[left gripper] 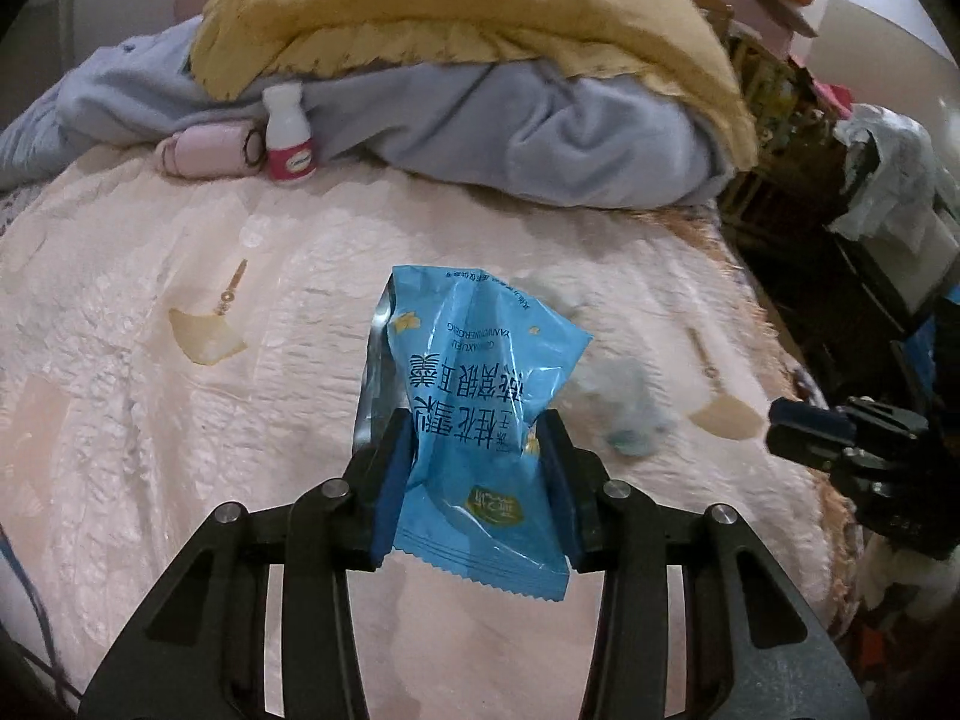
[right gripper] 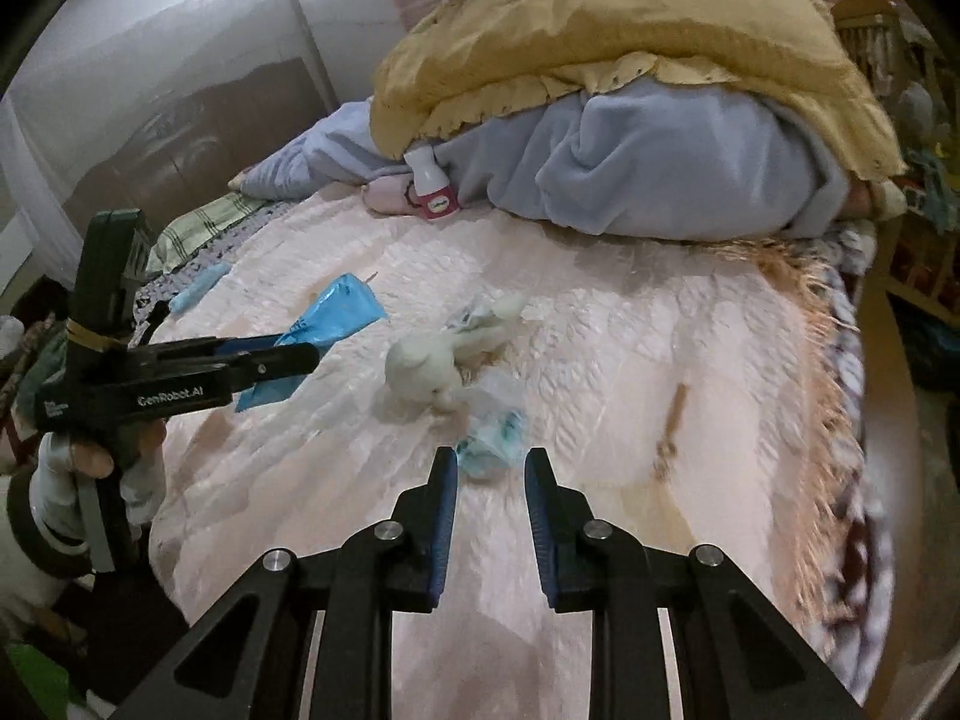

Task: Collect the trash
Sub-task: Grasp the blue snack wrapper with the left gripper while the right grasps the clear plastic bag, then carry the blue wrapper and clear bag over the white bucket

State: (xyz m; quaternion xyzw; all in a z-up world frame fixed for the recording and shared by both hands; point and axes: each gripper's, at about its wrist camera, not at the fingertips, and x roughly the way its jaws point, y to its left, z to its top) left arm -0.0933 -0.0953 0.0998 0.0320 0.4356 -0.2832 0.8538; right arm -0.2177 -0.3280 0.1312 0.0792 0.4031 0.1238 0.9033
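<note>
My left gripper (left gripper: pixel 477 429) is shut on a blue snack wrapper (left gripper: pixel 474 420) and holds it above the pink bedspread (left gripper: pixel 180 420); it shows from the side in the right wrist view (right gripper: pixel 294 357), with the wrapper (right gripper: pixel 336 312) sticking out. My right gripper (right gripper: pixel 489 459) is open, its tips just short of a crumpled clear-and-teal plastic wrapper (right gripper: pixel 495 432). A crumpled pale tissue wad (right gripper: pixel 432 369) lies just beyond it. A small white bottle with a red label (right gripper: pixel 433 187) stands by the blankets, also in the left wrist view (left gripper: pixel 288 135).
A yellow blanket (right gripper: pixel 600 30) on a grey-blue blanket (right gripper: pixel 660 162) is heaped at the far end of the bed. A pink roll (left gripper: pixel 207 150) lies next to the bottle. The fringed bed edge (right gripper: pixel 834 372) runs along the right. A cluttered shelf (left gripper: pixel 780 120) stands beyond.
</note>
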